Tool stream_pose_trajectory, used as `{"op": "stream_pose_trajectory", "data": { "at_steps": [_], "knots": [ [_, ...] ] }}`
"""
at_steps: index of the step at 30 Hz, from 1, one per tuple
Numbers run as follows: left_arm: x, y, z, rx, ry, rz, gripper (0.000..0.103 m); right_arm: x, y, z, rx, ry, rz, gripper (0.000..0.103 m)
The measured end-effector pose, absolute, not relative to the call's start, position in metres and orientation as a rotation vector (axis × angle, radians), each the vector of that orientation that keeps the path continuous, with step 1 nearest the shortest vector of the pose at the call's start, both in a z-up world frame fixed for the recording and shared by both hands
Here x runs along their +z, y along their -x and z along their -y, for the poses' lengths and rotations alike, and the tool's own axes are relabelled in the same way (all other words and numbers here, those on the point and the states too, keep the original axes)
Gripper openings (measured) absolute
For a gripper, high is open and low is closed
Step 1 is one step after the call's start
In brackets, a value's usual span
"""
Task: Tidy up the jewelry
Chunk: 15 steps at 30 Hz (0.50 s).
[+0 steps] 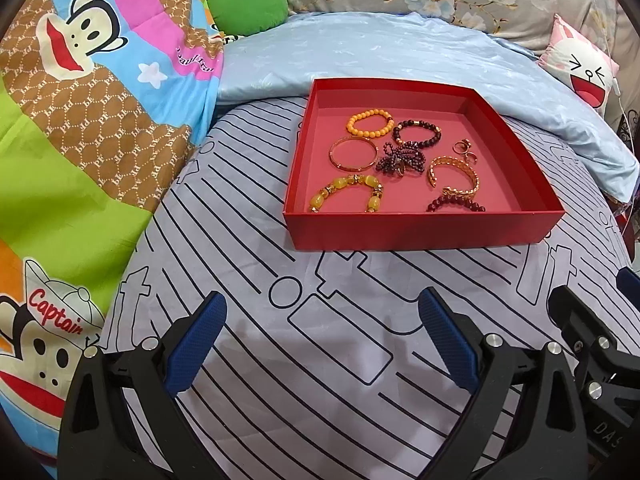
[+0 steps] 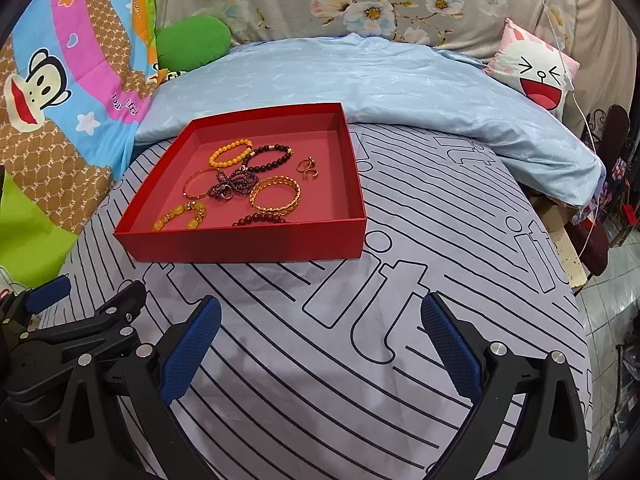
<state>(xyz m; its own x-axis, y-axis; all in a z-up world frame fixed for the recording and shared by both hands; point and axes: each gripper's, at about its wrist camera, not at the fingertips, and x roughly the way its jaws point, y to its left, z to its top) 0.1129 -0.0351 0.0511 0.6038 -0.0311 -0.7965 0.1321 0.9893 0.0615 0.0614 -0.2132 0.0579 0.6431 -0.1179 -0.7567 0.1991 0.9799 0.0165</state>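
Observation:
A shallow red box (image 1: 420,230) (image 2: 248,244) rests on the striped bedsheet. It holds several pieces of jewelry: an orange bead bracelet (image 1: 369,122) (image 2: 232,153), a dark bead bracelet (image 1: 417,134) (image 2: 272,157), a thin gold bangle (image 1: 353,154) (image 2: 199,184), a tangled dark bead strand (image 1: 401,158) (image 2: 234,184), a wide gold cuff (image 1: 454,177) (image 2: 275,197), a yellow stone bracelet (image 1: 346,194) (image 2: 180,216), a maroon bead bracelet (image 1: 456,204) (image 2: 260,220) and small gold rings (image 1: 464,150) (image 2: 307,168). My left gripper (image 1: 322,312) and right gripper (image 2: 320,316) both stand open and empty, well short of the box.
A folded pale blue blanket (image 1: 400,48) (image 2: 380,76) lies behind the box. A colourful cartoon quilt (image 1: 80,100) rises on the left, with a green cushion (image 1: 248,6) and a white-pink face pillow (image 2: 536,68) at the back. The bed's right edge drops to tiled floor (image 2: 612,308).

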Motion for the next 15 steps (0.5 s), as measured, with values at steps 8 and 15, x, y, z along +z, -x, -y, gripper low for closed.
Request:
{"op": "stream_pose_trajectory", "data": {
  "at_steps": [8,15],
  "knots": [
    [0.0522,-0.1130,0.0348,-0.092,-0.124,-0.911,0.092,0.0583,-0.0616,0.2138,-0.181,-0.100,-0.854,0.096],
    [0.0538,-0.1123,0.0369,-0.093,-0.127,-0.903,0.090,0.0584,-0.0622,0.2134,-0.182,-0.100,-0.852,0.096]
  ]
}}
